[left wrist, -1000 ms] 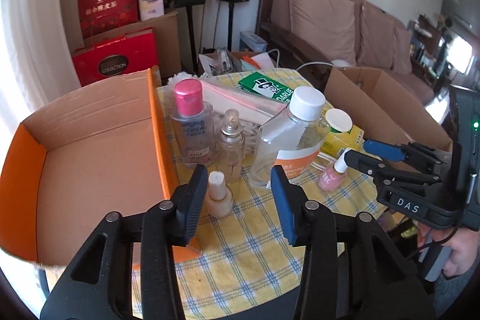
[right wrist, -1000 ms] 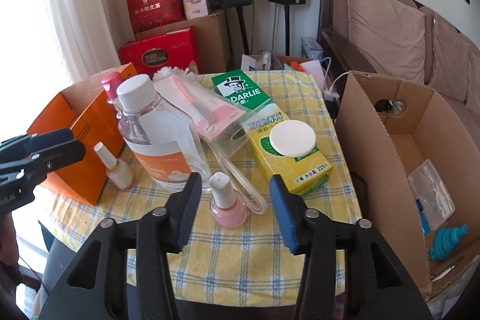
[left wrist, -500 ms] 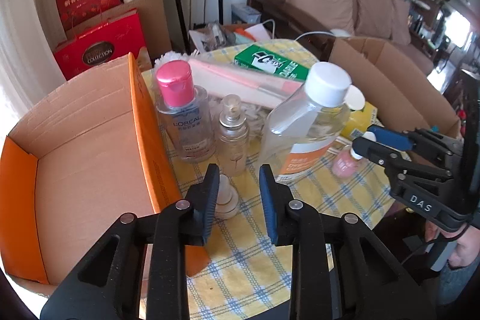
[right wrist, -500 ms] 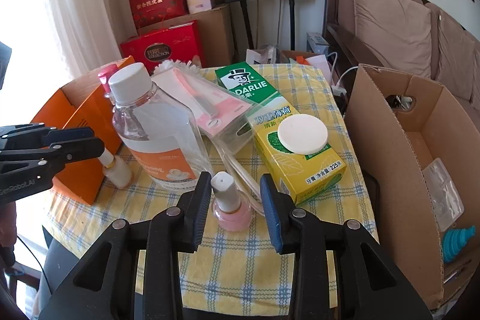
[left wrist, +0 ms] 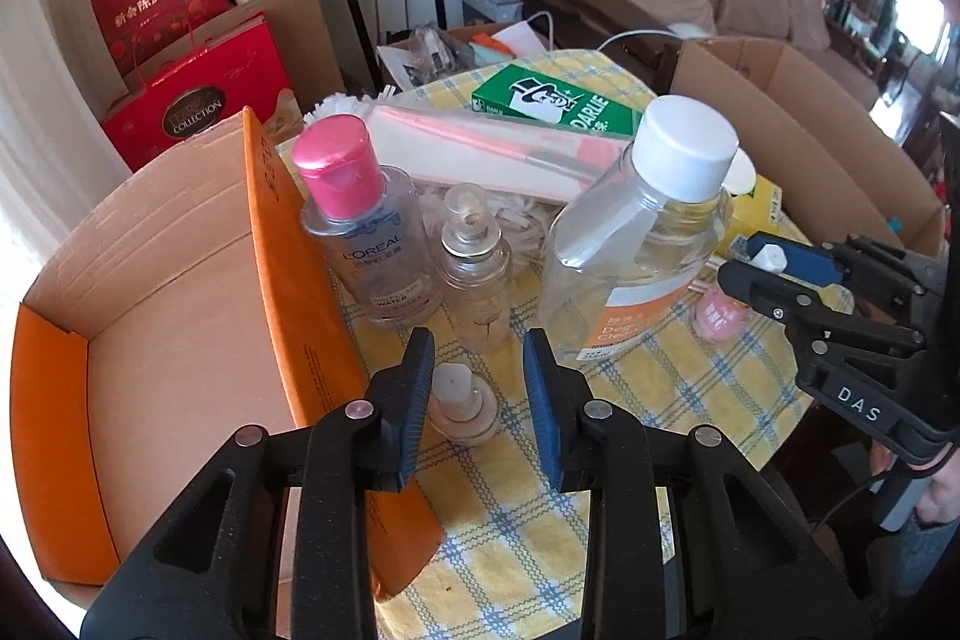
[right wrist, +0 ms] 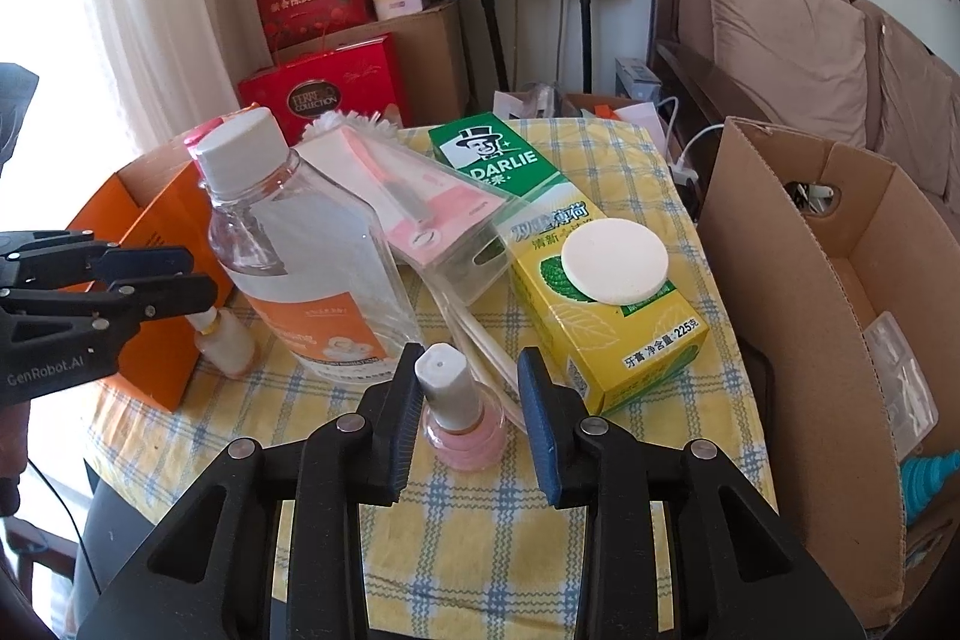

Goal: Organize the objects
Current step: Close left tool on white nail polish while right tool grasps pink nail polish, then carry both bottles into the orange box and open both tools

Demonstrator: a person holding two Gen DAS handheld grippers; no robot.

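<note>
On table, left: left gripper (left wrist: 474, 376) jaws just closed in, straddling beige bottle (left wrist: 461, 405), pads not touching; orange box (left wrist: 282, 244) wall beside
Right: right gripper (right wrist: 465, 403) not gripping, straddles pink bottle (right wrist: 459, 415); big clear bottle (right wrist: 306, 250) close

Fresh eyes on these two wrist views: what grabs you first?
The big clear bottle with its white cap and orange label stands mid-table on the yellow checked cloth. Each gripper straddles a small bottle: the left gripper around a pale one beside the orange box, the right gripper around a pink nail polish. A green and yellow Darlie toothpaste box lies behind it.
</note>
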